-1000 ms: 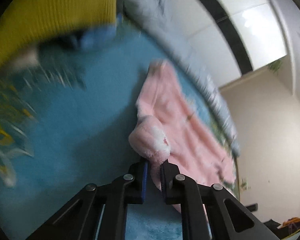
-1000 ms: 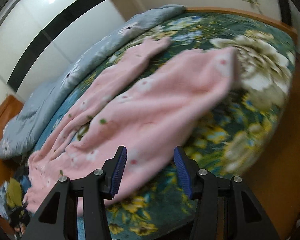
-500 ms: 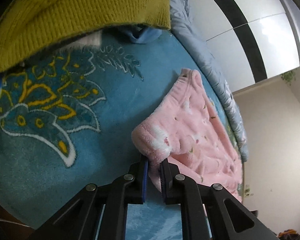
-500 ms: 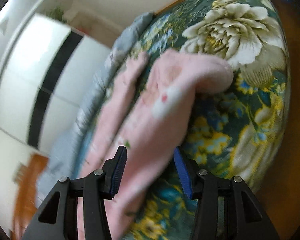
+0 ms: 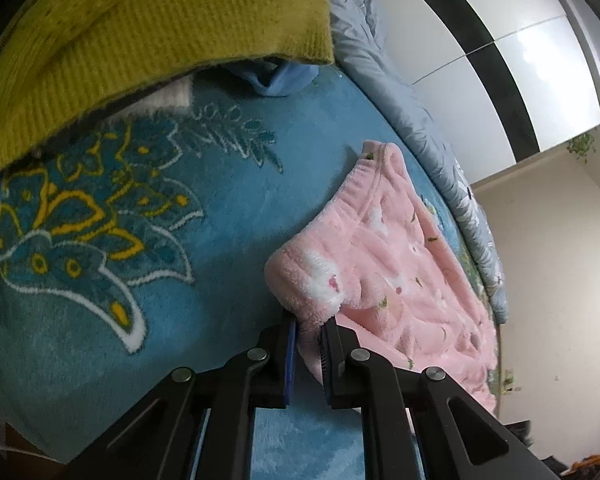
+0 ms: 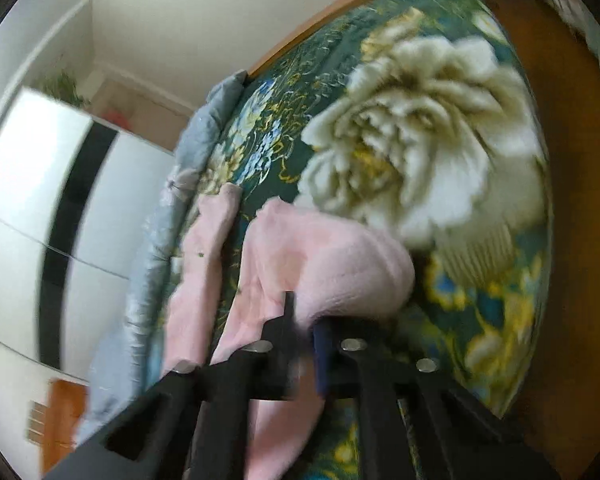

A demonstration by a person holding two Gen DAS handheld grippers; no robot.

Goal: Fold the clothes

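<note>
In the left wrist view, the left gripper (image 5: 310, 334) sat at the lower centre of the frame with its jaws drawn narrow, pinching a folded corner of the pink fleece garment (image 5: 396, 276). The garment, dotted with small white and red marks, ran from the jaws up and to the right across a blue patterned blanket (image 5: 228, 216). An elastic-looking hem of it lay near the centre of the frame. A mustard-yellow knitted garment (image 5: 140, 40) filled the upper left, overhanging the blanket, and a bit of light blue cloth (image 5: 278, 78) showed just below its edge. A grey-blue quilt (image 5: 400, 92) ran along the far edge of the bed toward the right, with a white wardrobe with a black stripe (image 5: 500, 48) behind it.

In the right wrist view, which was blurred, the right gripper (image 6: 304, 332) stood at the lower centre. Its jaws had just been closing and were now narrow, with pink fleece (image 6: 324, 264) between them. The fabric bulged in a rounded fold just above the jaws, and a separate strip of it reached up the left centre of the frame. Beneath it lay the dark green bedspread with a big cream flower (image 6: 420, 140) at the upper right.
</note>
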